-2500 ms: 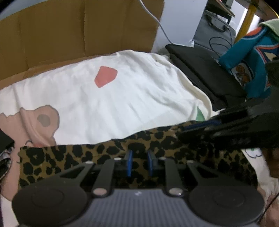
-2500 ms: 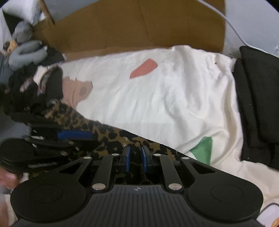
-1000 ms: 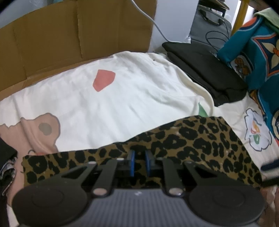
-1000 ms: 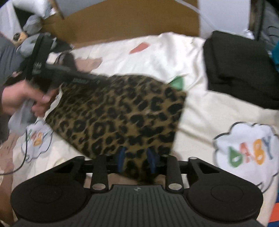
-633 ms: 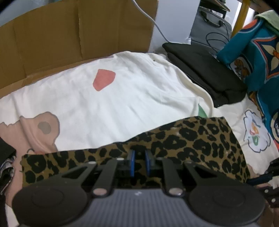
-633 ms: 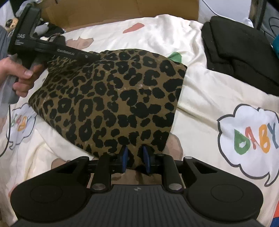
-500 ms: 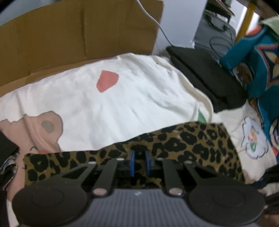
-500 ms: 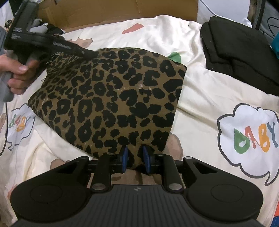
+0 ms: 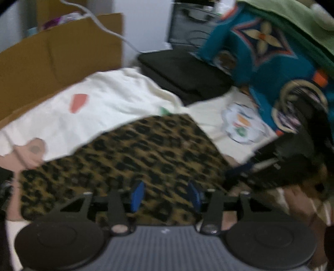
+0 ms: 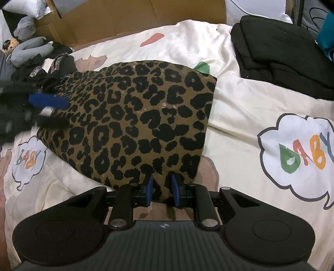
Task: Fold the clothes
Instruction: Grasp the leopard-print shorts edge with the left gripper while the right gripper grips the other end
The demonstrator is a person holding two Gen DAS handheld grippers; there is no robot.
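A leopard-print garment lies folded flat on a cream bedsheet; it also shows in the blurred left wrist view. My right gripper is shut on the garment's near edge. My left gripper is open just above the garment, holding nothing; it appears as a blur at the garment's left side in the right wrist view. The right gripper shows at the garment's right corner in the left wrist view.
A stack of folded black clothes lies at the right. A cardboard sheet stands behind the bed. Dark clothes and a grey neck pillow are piled at the left. A teal patterned cloth hangs at the right.
My left gripper has opened, let go of the leopard garment and pulled back fast. The right gripper stays shut on the near edge. The garment lies flat as before.
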